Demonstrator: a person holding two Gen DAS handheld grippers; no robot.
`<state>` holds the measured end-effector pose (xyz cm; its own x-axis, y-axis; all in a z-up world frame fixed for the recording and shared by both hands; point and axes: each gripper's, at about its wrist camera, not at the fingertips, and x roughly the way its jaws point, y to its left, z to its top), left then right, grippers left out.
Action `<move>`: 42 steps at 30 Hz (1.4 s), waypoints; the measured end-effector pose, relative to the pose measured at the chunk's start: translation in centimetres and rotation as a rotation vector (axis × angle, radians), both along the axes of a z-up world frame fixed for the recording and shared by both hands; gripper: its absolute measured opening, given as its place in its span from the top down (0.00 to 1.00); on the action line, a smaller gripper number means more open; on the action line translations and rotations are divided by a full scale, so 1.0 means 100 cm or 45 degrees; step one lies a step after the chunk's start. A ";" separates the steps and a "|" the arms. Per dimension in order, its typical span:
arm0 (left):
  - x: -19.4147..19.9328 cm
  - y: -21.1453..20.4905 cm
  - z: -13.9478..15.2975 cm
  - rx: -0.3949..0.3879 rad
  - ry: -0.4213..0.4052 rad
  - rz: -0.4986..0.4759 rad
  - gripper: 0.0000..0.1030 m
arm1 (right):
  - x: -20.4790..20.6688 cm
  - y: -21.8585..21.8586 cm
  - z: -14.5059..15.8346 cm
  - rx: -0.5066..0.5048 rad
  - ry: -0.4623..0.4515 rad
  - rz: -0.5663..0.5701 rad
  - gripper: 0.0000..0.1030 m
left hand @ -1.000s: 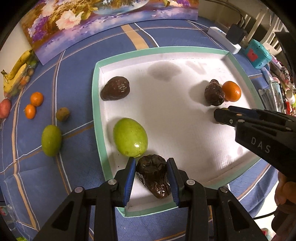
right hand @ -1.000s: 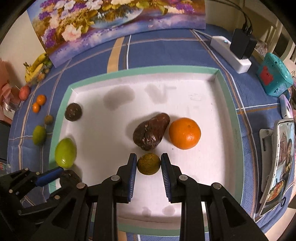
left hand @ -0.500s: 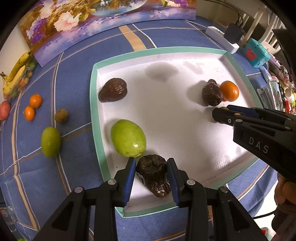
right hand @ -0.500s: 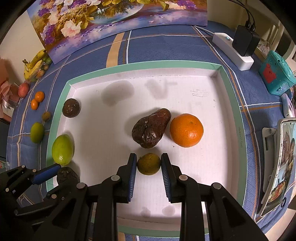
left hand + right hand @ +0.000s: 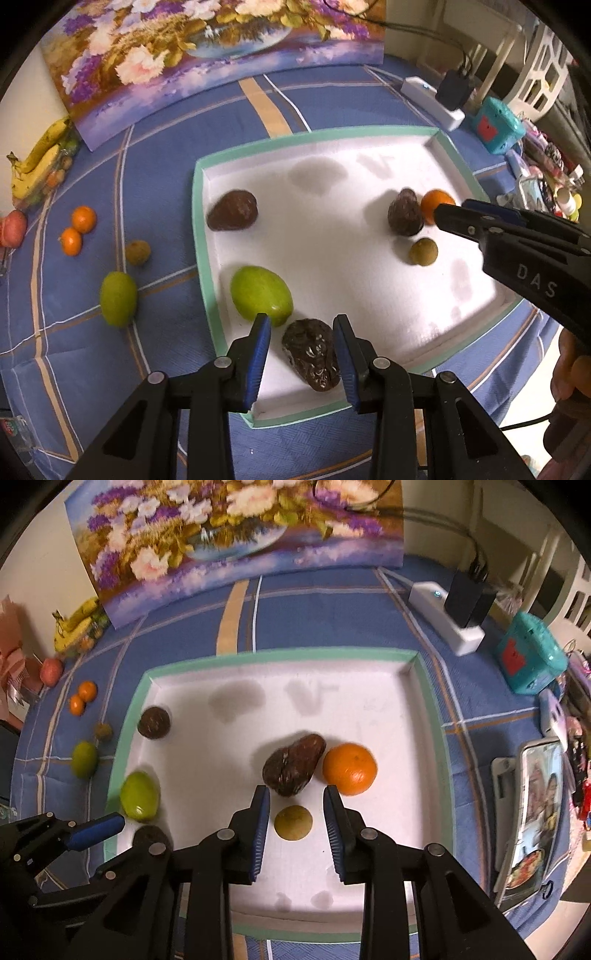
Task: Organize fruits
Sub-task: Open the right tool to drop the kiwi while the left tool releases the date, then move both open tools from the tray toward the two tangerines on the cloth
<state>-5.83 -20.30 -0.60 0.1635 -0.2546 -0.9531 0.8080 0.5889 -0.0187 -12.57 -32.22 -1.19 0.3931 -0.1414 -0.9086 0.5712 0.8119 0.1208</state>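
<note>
Worktop (image 5: pixel 332 107), blue checked cloth, carries everything; a flower painting (image 5: pixel 207 48) stands at the far edge.

Tray (image 5: pixel 197 236), white floor with a mint rim, sits centre. Judged the collection point: six fruits lie inside, more wait on the cloth to its left.

Left tool (image 5: pixel 301 338): jaws parted, straddling the near dark avocado (image 5: pixel 312 354) with clear gaps on both sides. Nothing is pinched. Fruit rests on the tray floor near the front rim. Reads as a set-down, tool now free of it.

Right tool (image 5: pixel 295 812): jaws likewise spread, and they have just been opening, with the small olive-brown fruit (image 5: pixel 293 822) between them but untouched, lying on the tray floor. Same reading: released.

Orientation, largest first:
- Green mango (image 5: pixel 260 293), left near corner of the tray: long axis runs left-far to right-near.
- Near dark avocado: long axis slants toward the near right, broad end toward the mango.
- Middle dark avocado (image 5: pixel 293 770): long axis diagonal, narrow end far-right, almost touching the orange (image 5: pixel 350 768).
- Third dark avocado (image 5: pixel 232 211), far-left in the tray: narrow end appears to point right.

Outside the tray, left: second green mango (image 5: pixel 118 298), a small brown fruit (image 5: pixel 137 252), two mandarins (image 5: pixel 77 229), bananas (image 5: pixel 38 158). Judged yet to be sorted.
</note>
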 end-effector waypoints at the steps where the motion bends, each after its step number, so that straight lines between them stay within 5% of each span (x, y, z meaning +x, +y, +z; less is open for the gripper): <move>1: 0.006 0.002 0.003 -0.011 -0.003 0.011 0.63 | -0.001 0.000 0.005 -0.009 -0.016 -0.005 0.70; 26: 0.101 0.091 0.029 -0.182 -0.040 0.582 0.62 | -0.004 0.002 0.022 -0.038 -0.081 0.012 0.70; 28: 0.101 0.092 0.029 -0.179 -0.039 0.589 0.58 | -0.003 0.002 0.023 -0.039 -0.082 0.020 0.70; 30: 0.101 0.091 0.028 -0.168 -0.048 0.592 0.40 | -0.002 0.002 0.022 -0.040 -0.081 0.023 0.70; 33: 0.100 0.087 0.026 -0.135 -0.083 0.583 0.27 | -0.002 0.003 0.021 -0.049 -0.073 0.023 0.70; 35: 0.100 0.086 0.025 -0.106 -0.113 0.585 0.18 | -0.001 0.004 0.020 -0.060 -0.060 0.022 0.60; 37: 0.101 0.086 0.023 -0.087 -0.132 0.589 0.17 | 0.000 0.004 0.019 -0.069 -0.047 0.018 0.50; 42: 0.102 0.087 0.022 -0.065 -0.168 0.599 0.05 | 0.001 0.003 0.016 -0.073 -0.032 0.011 0.47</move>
<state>4.39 -11.59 1.57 0.3905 -0.1697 -0.9048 0.4519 0.8917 0.0278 -12.43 -31.96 0.41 0.4167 -0.1898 -0.8890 0.5618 0.8226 0.0877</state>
